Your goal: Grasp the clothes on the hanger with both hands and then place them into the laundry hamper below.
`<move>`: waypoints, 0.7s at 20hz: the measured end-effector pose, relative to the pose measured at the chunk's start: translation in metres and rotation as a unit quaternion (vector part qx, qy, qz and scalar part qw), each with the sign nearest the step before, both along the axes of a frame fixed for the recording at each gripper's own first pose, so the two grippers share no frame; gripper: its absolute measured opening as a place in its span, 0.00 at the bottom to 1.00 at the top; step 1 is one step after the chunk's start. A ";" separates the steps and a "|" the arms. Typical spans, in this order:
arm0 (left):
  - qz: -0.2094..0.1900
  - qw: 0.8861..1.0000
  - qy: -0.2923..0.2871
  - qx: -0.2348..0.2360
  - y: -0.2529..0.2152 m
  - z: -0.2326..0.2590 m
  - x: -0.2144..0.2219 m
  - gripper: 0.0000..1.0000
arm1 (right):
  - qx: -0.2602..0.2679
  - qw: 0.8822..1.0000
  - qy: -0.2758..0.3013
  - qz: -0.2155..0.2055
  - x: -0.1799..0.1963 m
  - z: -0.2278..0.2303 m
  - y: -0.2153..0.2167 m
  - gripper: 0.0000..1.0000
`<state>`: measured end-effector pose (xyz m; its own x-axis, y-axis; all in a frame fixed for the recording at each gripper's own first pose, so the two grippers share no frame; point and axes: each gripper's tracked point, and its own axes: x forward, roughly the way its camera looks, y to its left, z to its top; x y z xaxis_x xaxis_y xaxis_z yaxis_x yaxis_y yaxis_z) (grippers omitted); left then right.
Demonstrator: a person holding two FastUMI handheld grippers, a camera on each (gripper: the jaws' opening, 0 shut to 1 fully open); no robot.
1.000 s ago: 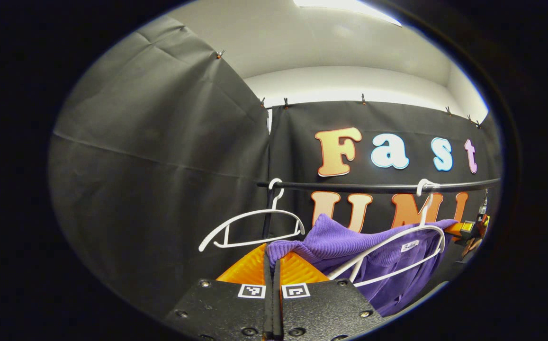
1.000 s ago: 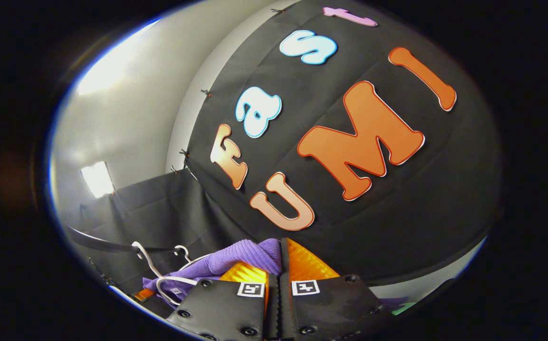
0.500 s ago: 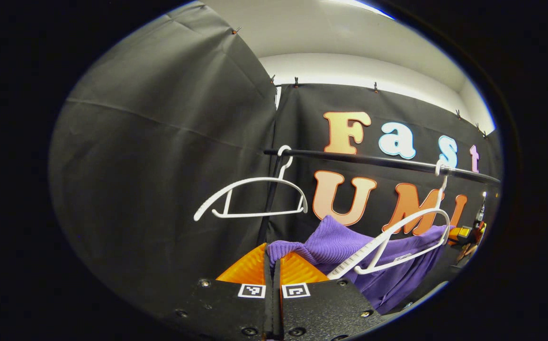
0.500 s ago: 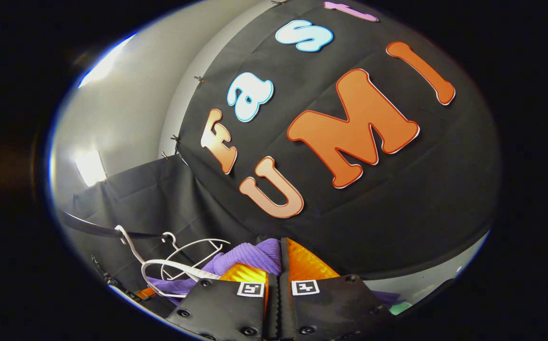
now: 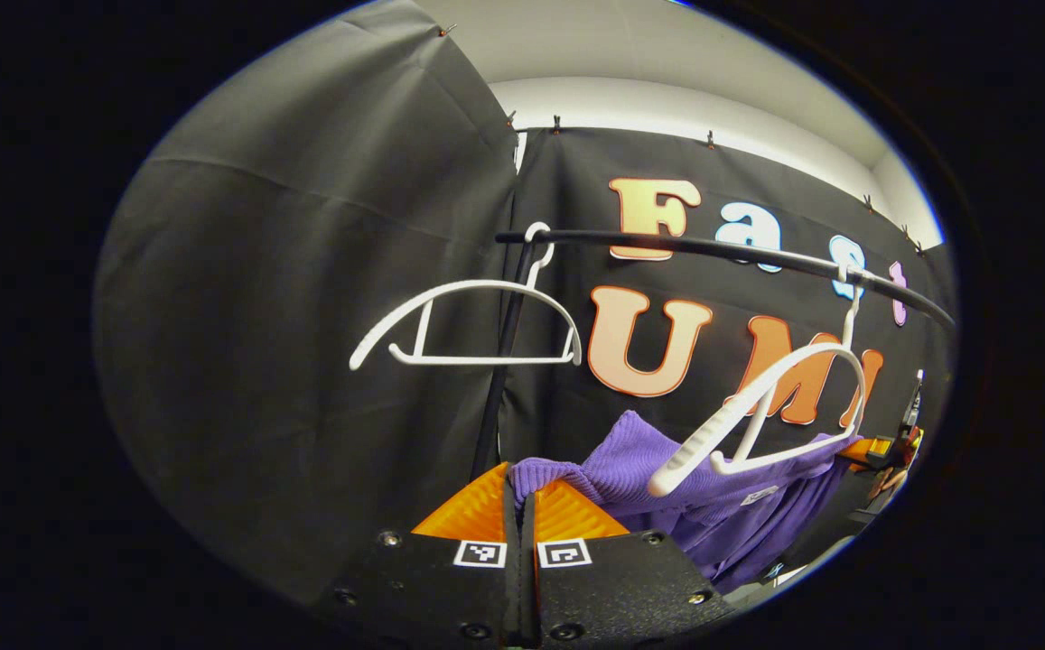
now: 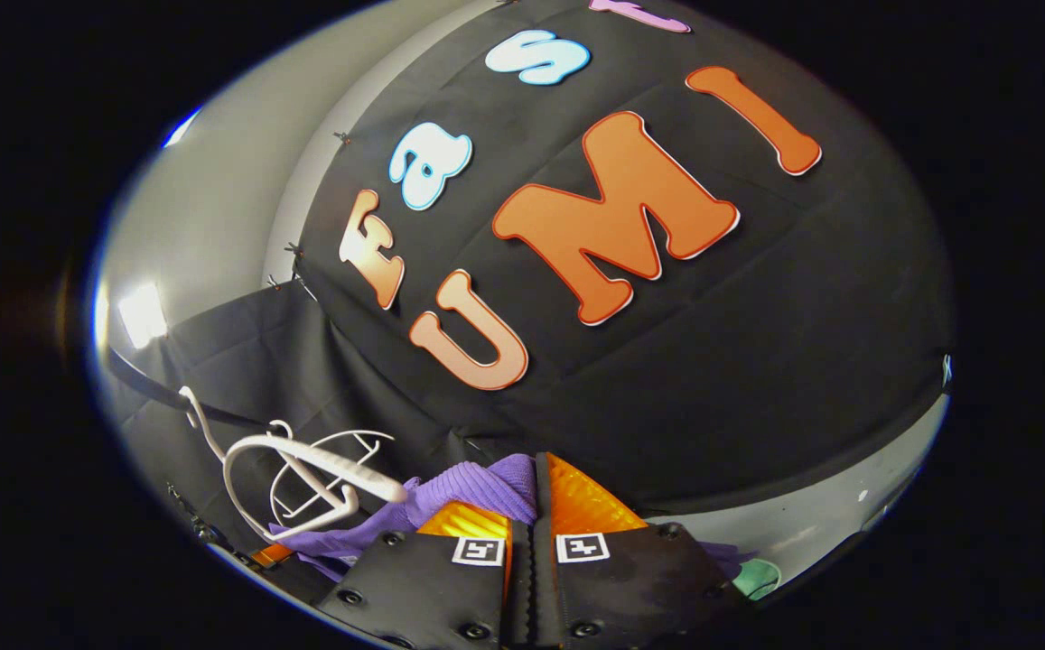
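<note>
Purple knit sweater (image 5: 639, 460), white neck label (image 5: 759, 495) unreadable, left claw (image 5: 519, 492) and right claw (image 6: 533, 492) each clamped on its fabric, below white hanger (image 5: 757, 406).

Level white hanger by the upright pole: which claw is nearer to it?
Left, by the look of it. The left claw, shut on the purple sweater, sits just below that level hanger. The right claw, also gripping the sweater, has it farther off, beyond the tilted hanger.
</note>
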<state>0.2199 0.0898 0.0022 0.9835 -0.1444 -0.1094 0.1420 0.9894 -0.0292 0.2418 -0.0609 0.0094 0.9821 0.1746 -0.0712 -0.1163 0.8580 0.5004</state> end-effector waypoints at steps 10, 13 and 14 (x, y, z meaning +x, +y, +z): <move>-0.055 0.996 0.074 -0.006 -0.001 -0.068 -0.006 0.00 | -0.005 0.994 0.062 -0.089 -0.074 -0.086 -0.009 0.08; -0.080 0.992 0.096 -0.006 -0.012 -0.089 -0.010 0.00 | -0.009 0.991 0.076 -0.105 -0.096 -0.105 0.002 0.08; -0.089 0.990 0.105 -0.008 -0.018 -0.097 -0.011 0.00 | -0.012 0.991 0.081 -0.111 -0.104 -0.113 0.006 0.08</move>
<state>0.2088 0.0720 -0.0946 0.8982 -0.3164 -0.3050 0.3028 0.9486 -0.0925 0.1383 -0.0551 -0.1038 0.9715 -0.0471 -0.2323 0.1557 0.8657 0.4757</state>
